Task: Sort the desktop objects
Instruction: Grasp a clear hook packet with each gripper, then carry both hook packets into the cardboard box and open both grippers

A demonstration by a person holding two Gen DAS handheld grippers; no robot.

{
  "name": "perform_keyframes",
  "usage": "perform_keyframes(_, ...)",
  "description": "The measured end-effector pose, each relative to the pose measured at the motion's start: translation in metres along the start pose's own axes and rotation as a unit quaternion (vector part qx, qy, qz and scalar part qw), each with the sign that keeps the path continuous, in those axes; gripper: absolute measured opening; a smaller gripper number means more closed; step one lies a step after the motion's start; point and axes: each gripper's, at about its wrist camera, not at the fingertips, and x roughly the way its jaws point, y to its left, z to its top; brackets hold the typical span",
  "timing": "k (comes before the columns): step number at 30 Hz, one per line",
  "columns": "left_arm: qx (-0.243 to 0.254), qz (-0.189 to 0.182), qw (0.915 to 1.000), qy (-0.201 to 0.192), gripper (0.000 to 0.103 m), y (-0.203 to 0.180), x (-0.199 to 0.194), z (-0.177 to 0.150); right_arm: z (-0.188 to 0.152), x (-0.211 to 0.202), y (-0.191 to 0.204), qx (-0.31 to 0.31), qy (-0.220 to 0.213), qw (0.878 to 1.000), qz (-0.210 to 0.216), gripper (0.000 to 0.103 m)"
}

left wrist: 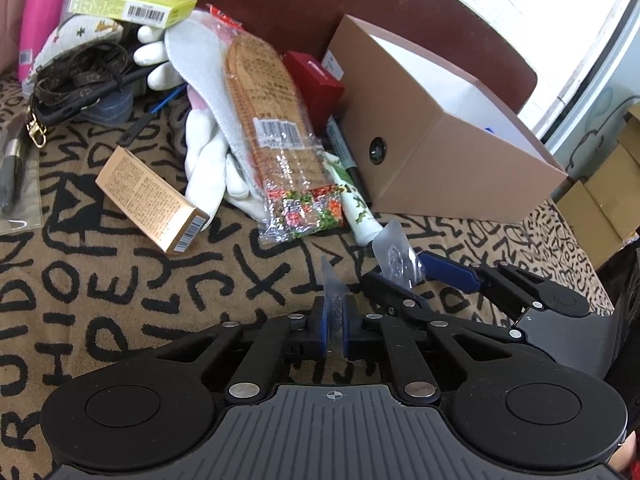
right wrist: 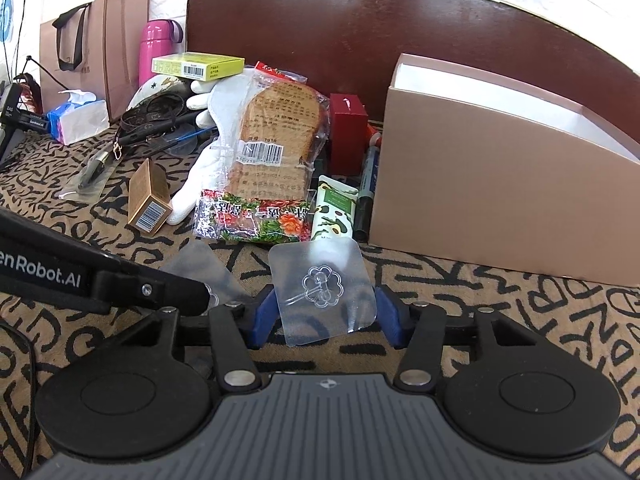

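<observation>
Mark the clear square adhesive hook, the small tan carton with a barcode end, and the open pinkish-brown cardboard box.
Clear square adhesive hook (right wrist: 322, 286): right wrist view, flower emblem.
Small tan carton (left wrist: 148, 199): left wrist view, printed side.
Pinkish-brown cardboard box (right wrist: 492, 208): right wrist view, front wall.

A dark red headboard (right wrist: 360, 32) backs the letter-patterned cloth (right wrist: 480, 300); daylight enters a window (left wrist: 580, 20).

Bright daylight, blown-out window glare; sharp centre; fisheye-bent edges
</observation>
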Motion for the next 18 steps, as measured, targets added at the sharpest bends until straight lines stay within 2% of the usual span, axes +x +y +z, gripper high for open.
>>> perform_keyframes(8,0.003,0.005,0.9999,-0.012,0.0,-0.005,-0.011,0.003,-0.002,-0.014,-0.003,0.011,-0.006,1.0,-0.008,0.058)
perform_keyframes(18,0.013,-0.003,0.9994,-0.033,0.0,-0.019,-0.025,0.012,0.004,-0.037,-0.005,0.01,-0.034,0.999,-0.01,0.058)
